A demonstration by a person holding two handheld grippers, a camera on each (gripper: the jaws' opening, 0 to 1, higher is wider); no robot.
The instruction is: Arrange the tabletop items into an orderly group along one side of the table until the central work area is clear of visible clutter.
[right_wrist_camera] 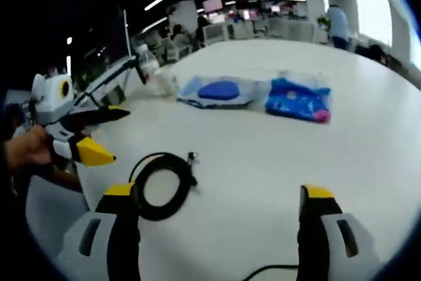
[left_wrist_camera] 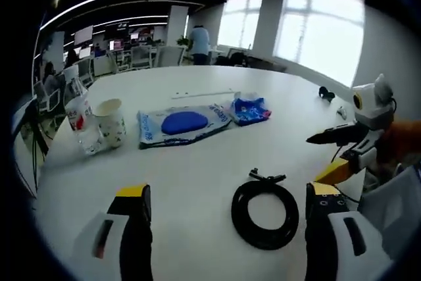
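A black coiled cable lies on the white table, just ahead of my left gripper, nearer its right finger. That gripper is open and holds nothing. In the right gripper view the same coiled cable lies close to the left finger of my right gripper, which is open and bare too. Further back lie a clear bag with a blue pad and a blue packet. A paper cup and a plastic bottle stand at the left.
My right gripper reaches into the left gripper view from the right. The left gripper shows in the right gripper view, with a hand holding it. A small black item lies far right. Desks and people fill the room beyond.
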